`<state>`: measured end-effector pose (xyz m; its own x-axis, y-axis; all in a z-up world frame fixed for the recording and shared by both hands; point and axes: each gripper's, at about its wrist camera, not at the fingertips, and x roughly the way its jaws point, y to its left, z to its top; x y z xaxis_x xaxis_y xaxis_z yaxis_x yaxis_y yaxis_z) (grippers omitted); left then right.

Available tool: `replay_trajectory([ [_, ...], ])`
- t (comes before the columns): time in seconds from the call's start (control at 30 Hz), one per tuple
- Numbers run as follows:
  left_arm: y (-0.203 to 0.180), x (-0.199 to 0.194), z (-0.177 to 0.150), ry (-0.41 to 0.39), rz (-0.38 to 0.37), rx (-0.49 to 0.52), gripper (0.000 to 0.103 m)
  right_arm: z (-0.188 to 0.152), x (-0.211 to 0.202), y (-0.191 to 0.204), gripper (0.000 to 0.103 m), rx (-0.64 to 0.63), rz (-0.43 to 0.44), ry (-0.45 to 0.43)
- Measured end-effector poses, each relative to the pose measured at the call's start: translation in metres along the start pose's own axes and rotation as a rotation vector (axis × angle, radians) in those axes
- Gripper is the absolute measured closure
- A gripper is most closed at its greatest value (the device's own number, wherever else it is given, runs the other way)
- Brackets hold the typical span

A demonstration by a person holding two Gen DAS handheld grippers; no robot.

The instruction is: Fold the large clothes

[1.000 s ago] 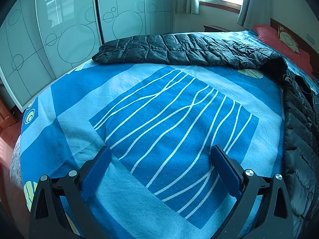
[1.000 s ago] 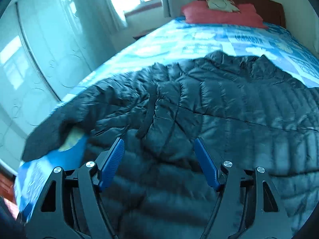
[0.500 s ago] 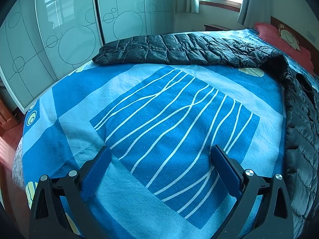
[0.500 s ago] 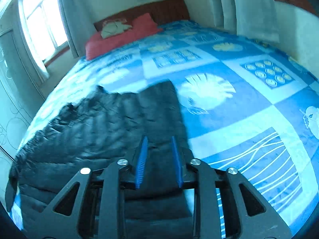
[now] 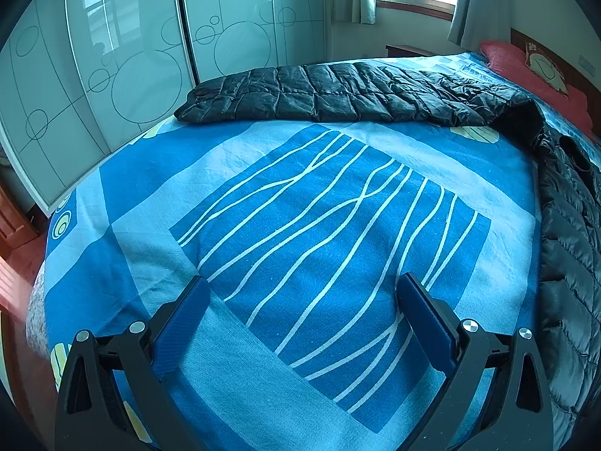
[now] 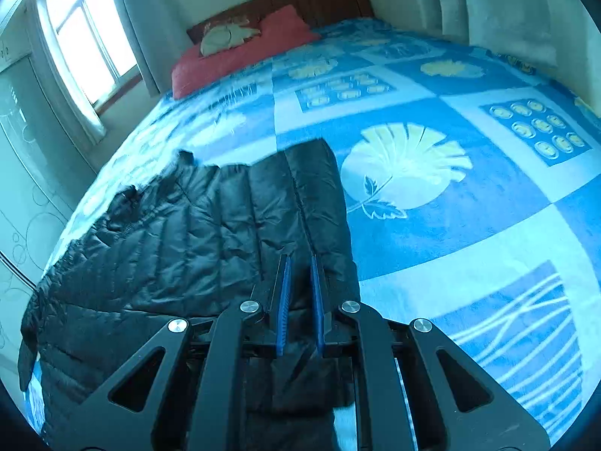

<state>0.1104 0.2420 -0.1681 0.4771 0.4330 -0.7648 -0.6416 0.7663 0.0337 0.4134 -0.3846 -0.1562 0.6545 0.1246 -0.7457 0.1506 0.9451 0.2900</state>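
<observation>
**Right claw pinches the jacket's edge; left claw waits spread over bare bedspread**

A second ago the right claw point(image 6: 299, 289) stood wide over the middle of the black puffer jacket point(image 6: 195, 233). It now sits at the jacket's right-hand edge, its jaws drawn almost together on a fold of the quilted fabric that runs up between the blue pads point(image 6: 284, 289). The view behind it has swung from the wardrobe side to the headboard and the red pillow point(image 6: 248, 49).

The left claw point(image 5: 300, 323) has kept its place, jaws wide apart with nothing between them, above the blue bedspread point(image 5: 263, 195) with its white wavy lines.

In the left wrist view the jacket's sleeve lies along the far edge of the bed, near the glass wardrobe doors point(image 5: 112, 67), and its body runs down the right side.

To the right of the gripped edge the bedspread is bare across to the curtain point(image 6: 499, 11). The patch between sleeve and left claw is bare too.
</observation>
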Motion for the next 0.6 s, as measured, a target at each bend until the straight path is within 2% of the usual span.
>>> replay_trajectory([
  [0.03, 0.001, 0.0, 0.0, 0.0, 0.0, 0.0, 0.004, -0.003, 0.01, -0.001, 0.093, 0.001, -0.001, 0.031],
  [0.1, 0.0, 0.0, 0.0, -0.001, 0.0, 0.0, 0.004, 0.003, 0.011, 0.001, 0.094, -0.01, -0.012, 0.036],
  [0.23, 0.0, 0.0, 0.0, -0.002, 0.002, 0.001, 0.004, 0.026, -0.009, 0.017, 0.092, -0.037, -0.014, -0.049],
  [0.33, 0.0, 0.0, 0.0, -0.003, 0.003, 0.002, 0.004, 0.044, 0.002, 0.023, 0.089, -0.041, -0.02, -0.069],
  [0.4, -0.001, 0.0, 0.0, -0.003, 0.004, 0.003, 0.004, 0.053, 0.024, 0.021, 0.086, -0.027, -0.04, -0.036],
  [0.5, 0.0, 0.0, 0.0, -0.003, 0.004, 0.002, 0.004, 0.046, 0.056, 0.011, 0.087, -0.003, -0.06, 0.039],
  [0.6, 0.0, 0.0, 0.0, -0.003, 0.005, 0.003, 0.004, 0.045, 0.052, 0.014, 0.088, -0.016, -0.072, 0.023],
])
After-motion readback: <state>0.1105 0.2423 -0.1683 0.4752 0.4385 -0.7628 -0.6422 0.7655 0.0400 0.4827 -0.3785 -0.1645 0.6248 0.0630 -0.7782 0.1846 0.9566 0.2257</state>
